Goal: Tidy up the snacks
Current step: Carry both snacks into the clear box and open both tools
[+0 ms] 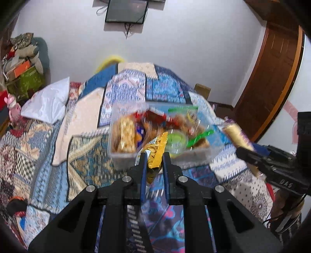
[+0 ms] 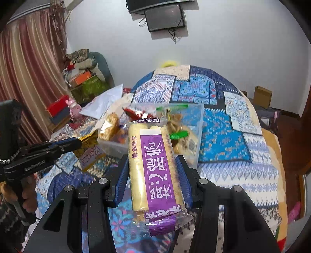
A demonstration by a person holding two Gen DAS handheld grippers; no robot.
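both jaws loaded; snack bin [image 1: 124, 155] ahead, full.

Two hand-held grippers: left [image 1: 154, 156], right [image 2: 152, 157]. One yellow snack packet [image 1: 155, 151]; one purple-labelled wafer packet [image 2: 155, 165]. One clear box [image 1: 124, 155] of several snack packs, number unclear through blur. One bed [image 2: 223, 124]; one wall screen [image 2: 165, 18].
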